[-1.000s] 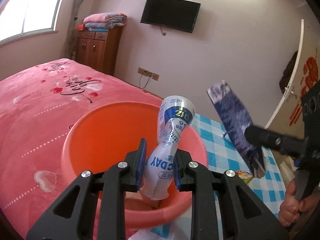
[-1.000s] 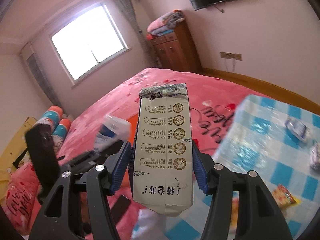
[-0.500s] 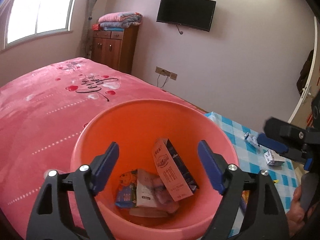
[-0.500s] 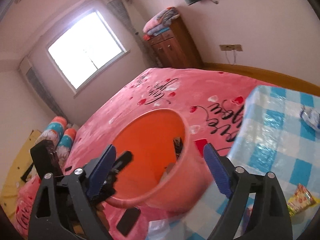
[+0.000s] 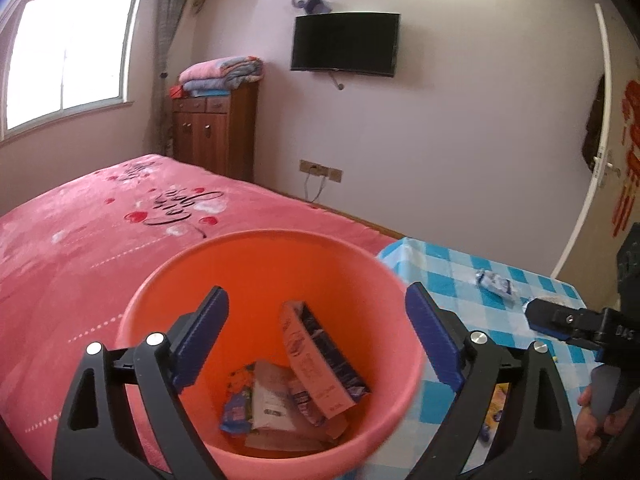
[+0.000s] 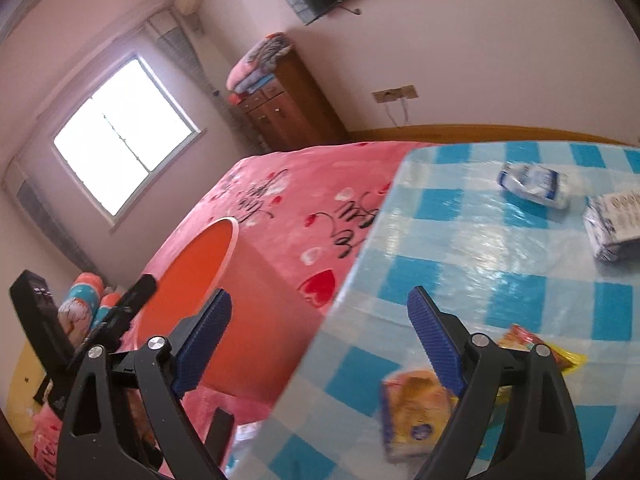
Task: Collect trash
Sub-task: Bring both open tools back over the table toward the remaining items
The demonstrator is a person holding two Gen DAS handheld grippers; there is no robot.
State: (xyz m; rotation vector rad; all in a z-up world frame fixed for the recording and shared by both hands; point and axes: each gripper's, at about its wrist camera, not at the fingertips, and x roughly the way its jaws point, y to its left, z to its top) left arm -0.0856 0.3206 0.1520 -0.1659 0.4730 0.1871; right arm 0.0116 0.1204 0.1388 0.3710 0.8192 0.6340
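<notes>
Over the orange bucket (image 5: 264, 276), my left fingers (image 5: 316, 344) just opened wide & empty, trash dropped inside. Right fingers (image 6: 320, 344) opened wide too, aimed at desk (image 6: 460, 248) wrappers (image 6: 416, 412) b/c more trash waits.

The left gripper (image 5: 316, 340) hangs over the orange bucket (image 5: 200, 280), its jaws just opened wide with nothing between them. In the bucket lie a carton (image 5: 316, 364) leaning on its side and some wrappers (image 5: 264, 400), too blurred to tell apart. At the right edge the right gripper (image 5: 560, 324) sits over the blue checked tablecloth (image 5: 448, 268).
</notes>
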